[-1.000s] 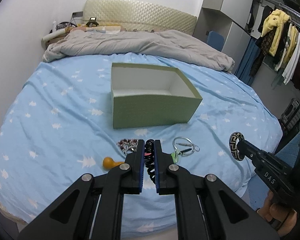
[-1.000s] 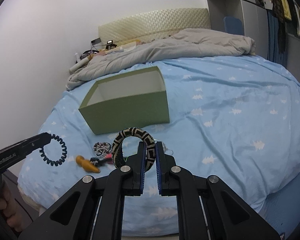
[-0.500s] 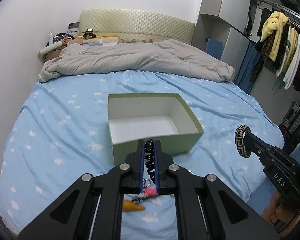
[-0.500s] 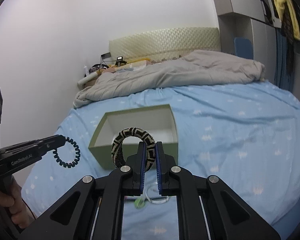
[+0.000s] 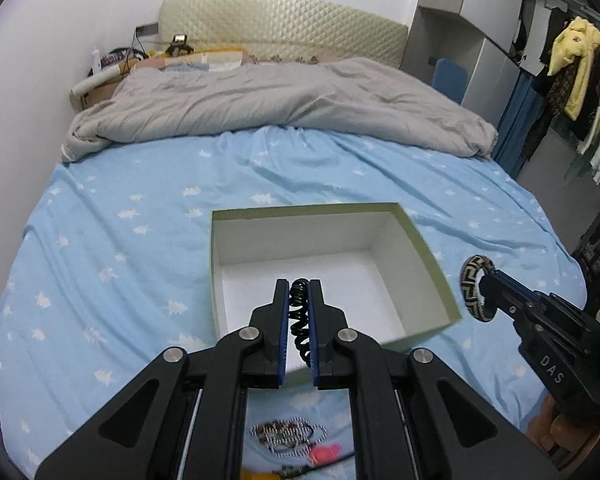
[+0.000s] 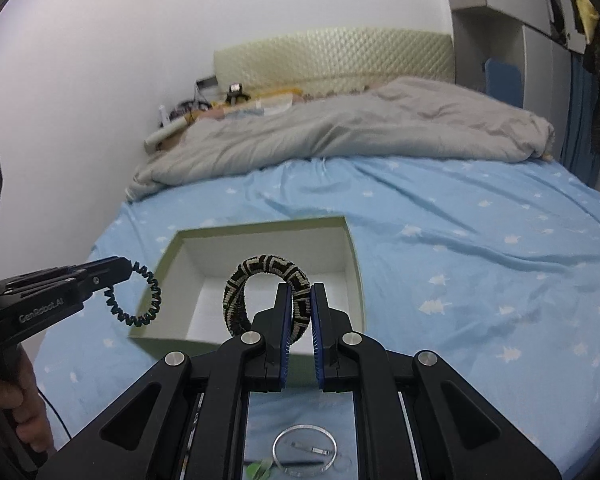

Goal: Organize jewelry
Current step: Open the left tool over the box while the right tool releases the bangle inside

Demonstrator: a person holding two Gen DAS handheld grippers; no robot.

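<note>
An open green box (image 5: pixel 428 256) (image 6: pixel 354 256) with a white inside stands on the blue bed. My left gripper (image 5: pixel 299 286) (image 6: pixel 126 268) is shut on a black coiled hair tie (image 5: pixel 299 320) (image 6: pixel 146 300), held over the box's near edge. My right gripper (image 6: pixel 299 290) (image 5: pixel 486 280) is shut on a black-and-beige patterned bangle (image 6: pixel 260 280) (image 5: pixel 474 292), held above the box at its right side. Below the grippers on the sheet lie a beaded bracelet (image 5: pixel 288 434), a pink piece (image 5: pixel 324 452) and a clear ring bangle (image 6: pixel 304 446).
A grey duvet (image 5: pixel 280 104) is bunched at the far end of the bed in front of a quilted headboard (image 5: pixel 280 36). Clothes hang on a rack (image 5: pixel 572 80) at the right. A hand (image 6: pixel 16 412) holds the left gripper's handle.
Both grippers have moved forward with their pieces, from over the jewelry near the bed's front edge to above the green box. The loose jewelry now lies beneath and behind the fingers.
</note>
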